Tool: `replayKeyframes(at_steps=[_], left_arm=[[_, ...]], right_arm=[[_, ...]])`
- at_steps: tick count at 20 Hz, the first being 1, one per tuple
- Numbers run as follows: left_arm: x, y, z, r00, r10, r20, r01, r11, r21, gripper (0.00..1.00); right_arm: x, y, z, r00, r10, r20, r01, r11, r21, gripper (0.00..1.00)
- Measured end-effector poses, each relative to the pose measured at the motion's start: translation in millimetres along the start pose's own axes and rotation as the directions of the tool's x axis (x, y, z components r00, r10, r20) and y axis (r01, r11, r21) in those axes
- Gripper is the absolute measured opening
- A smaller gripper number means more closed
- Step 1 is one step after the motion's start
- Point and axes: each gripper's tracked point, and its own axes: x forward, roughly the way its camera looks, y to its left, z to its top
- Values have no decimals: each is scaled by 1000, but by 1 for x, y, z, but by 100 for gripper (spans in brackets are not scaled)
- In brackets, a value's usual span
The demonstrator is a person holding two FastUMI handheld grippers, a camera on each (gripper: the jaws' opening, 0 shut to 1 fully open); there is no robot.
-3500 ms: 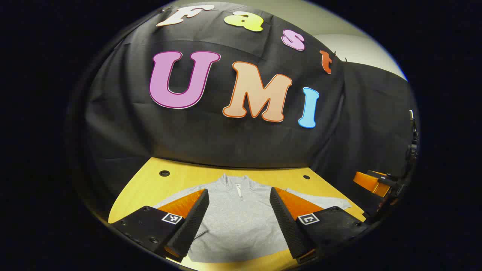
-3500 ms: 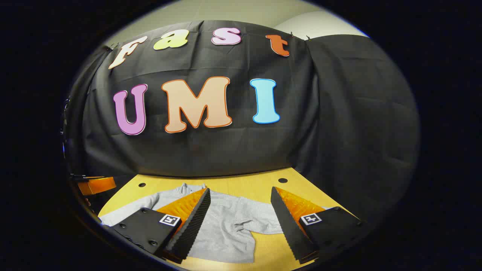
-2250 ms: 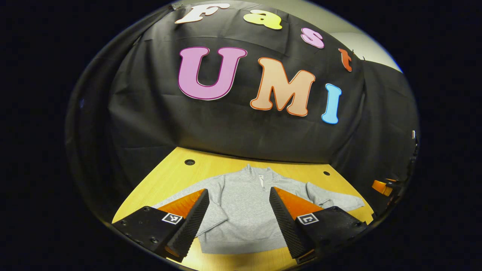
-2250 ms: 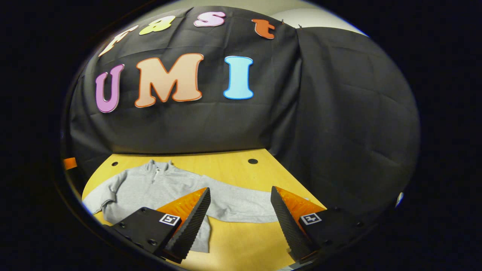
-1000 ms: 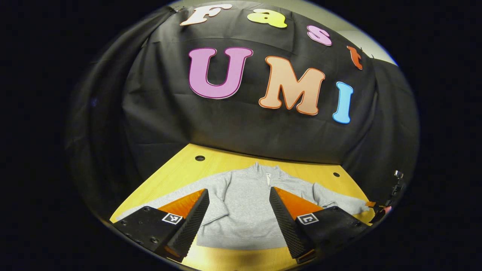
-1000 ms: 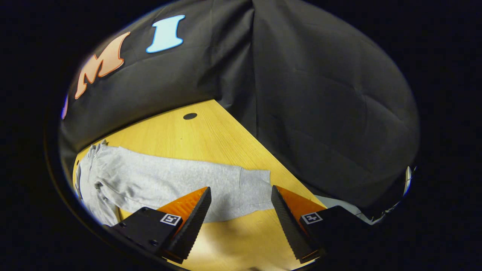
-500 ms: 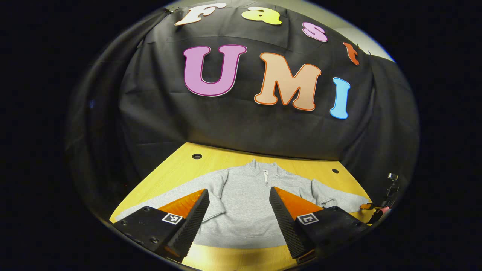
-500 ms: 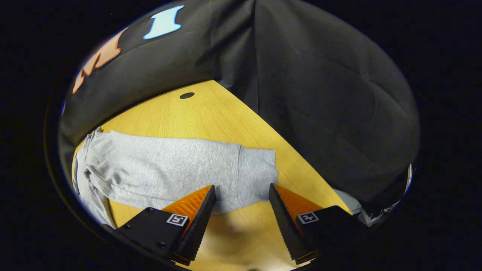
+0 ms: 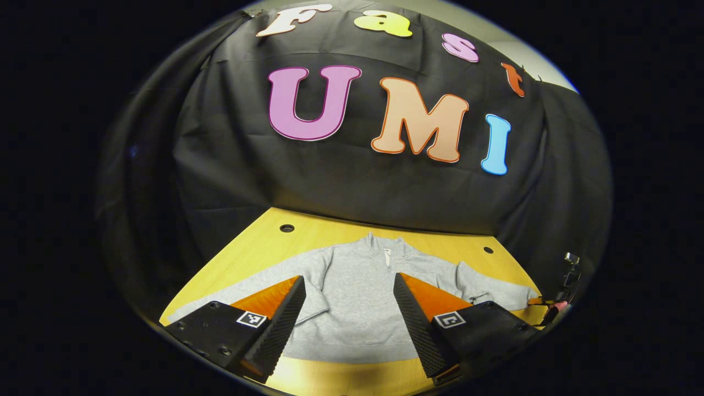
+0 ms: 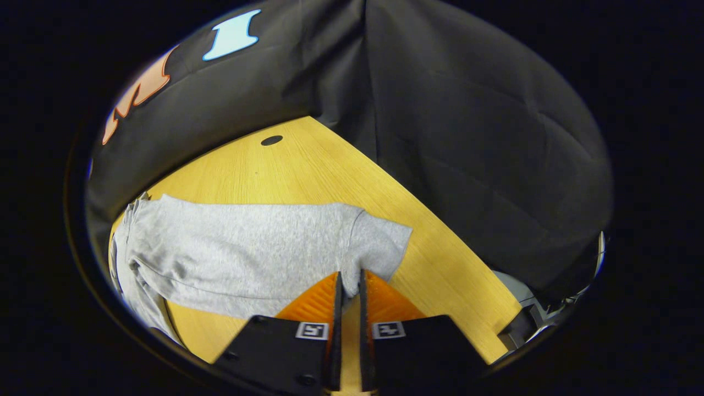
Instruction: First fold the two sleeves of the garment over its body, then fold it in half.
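Both right claw (image 10: 350, 283) fingers — pinching sleeve (image 10: 308, 242)

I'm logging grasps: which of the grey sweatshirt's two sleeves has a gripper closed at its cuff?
The right sleeve: the right gripper has its fingers closed at the cuff edge. The left sleeve lies flat beside the open left gripper.

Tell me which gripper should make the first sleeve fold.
Right. The right gripper has its fingers nearly closed at the sleeve's cuff, ready to carry it over the body. The left gripper hangs open above the sweatshirt, gripping nothing.
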Motion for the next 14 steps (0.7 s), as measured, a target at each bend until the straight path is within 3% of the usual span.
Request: replayKeyframes(at_steps=[1,7,14], left_arm=[[-2,3,0,1000,2,1,-2,1000,2,94],[-5,13,-1,1000,10,4,-10,1000,-9,94],[-8,26,-1,1000,1,9,-1,1000,-4,94]], right_arm=[[1,-2,-1,1000,0,-2,0,1000,-9,12],[-3,5,-4,1000,3,-19,-2,999,53,5],[-11,6,7,998,14,56,-18,998,64,4]])
